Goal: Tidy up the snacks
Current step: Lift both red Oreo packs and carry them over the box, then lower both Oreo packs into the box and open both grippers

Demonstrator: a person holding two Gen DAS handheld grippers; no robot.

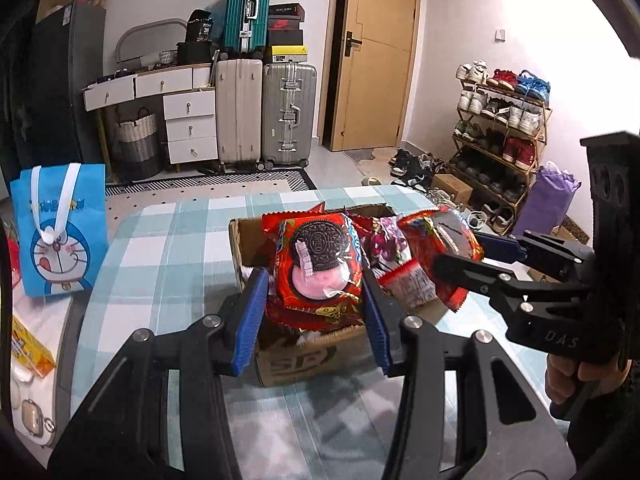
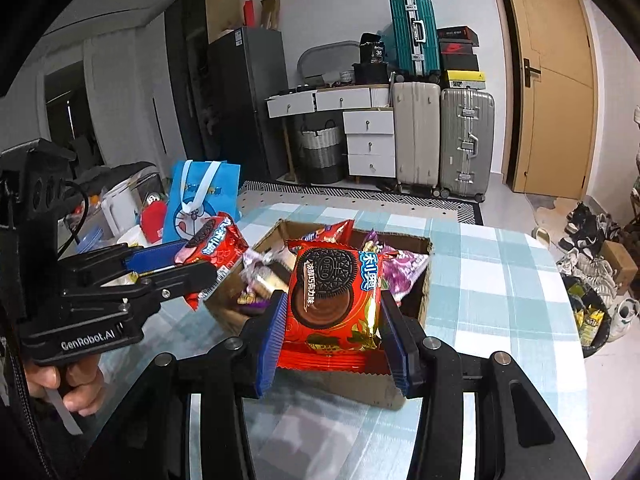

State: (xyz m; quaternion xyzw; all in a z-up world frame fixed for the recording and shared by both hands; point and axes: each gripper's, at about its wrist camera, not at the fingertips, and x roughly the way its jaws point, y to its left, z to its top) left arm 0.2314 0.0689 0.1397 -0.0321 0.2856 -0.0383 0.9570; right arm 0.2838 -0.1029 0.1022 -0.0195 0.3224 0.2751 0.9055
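My left gripper [image 1: 316, 296] is shut on a red Oreo packet with pink cream [image 1: 318, 264], held over the open cardboard box [image 1: 304, 364] of snacks. It also shows in the right wrist view [image 2: 200, 262] with its packet [image 2: 214, 246] at the box's left edge. My right gripper [image 2: 332, 320] is shut on a red Oreo packet with chocolate cream [image 2: 334, 292] above the box [image 2: 360, 386]. It shows in the left wrist view [image 1: 460, 252] holding its packet [image 1: 442, 248]. Purple-wrapped snacks [image 2: 400, 268] lie in the box.
The box stands on a blue-and-white checked tablecloth [image 1: 160, 248]. A blue Doraemon bag [image 1: 60, 228] stands at the table's left, seen also in the right wrist view [image 2: 200, 204]. A yellow box [image 1: 28, 348] lies at the left edge. Suitcases, drawers and a shoe rack stand behind.
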